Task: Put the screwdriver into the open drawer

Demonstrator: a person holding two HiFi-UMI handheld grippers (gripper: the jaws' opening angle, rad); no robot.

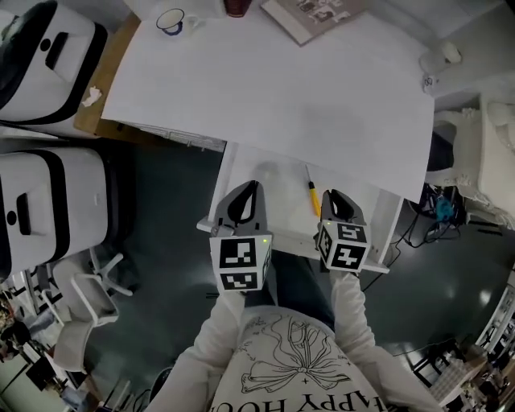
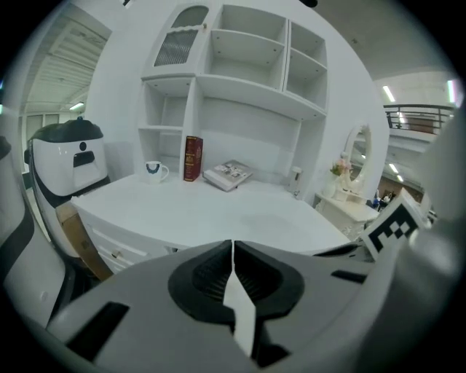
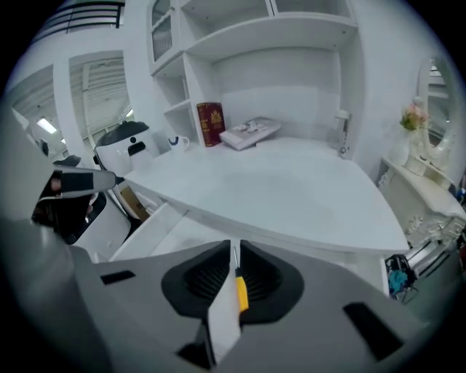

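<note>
The screwdriver (image 1: 312, 195), yellow-handled with a thin metal shaft, lies inside the open white drawer (image 1: 265, 173) below the desk's front edge. My right gripper (image 1: 336, 199) hovers just right of it, over the drawer's front part. In the right gripper view the screwdriver (image 3: 239, 288) shows below through the narrow gap of the right gripper (image 3: 234, 249); the jaws stand slightly apart with nothing gripped. My left gripper (image 1: 245, 191) hangs over the drawer's left side. In its own view the left gripper (image 2: 233, 245) has its tips together, empty.
The white desk (image 1: 282, 88) carries a mug (image 1: 170, 21), a magazine (image 1: 310, 16) and a red book (image 2: 192, 157) at the back, under shelves. Two white machines (image 1: 48, 201) stand left of the desk. A white chair (image 1: 88, 298) is at the lower left.
</note>
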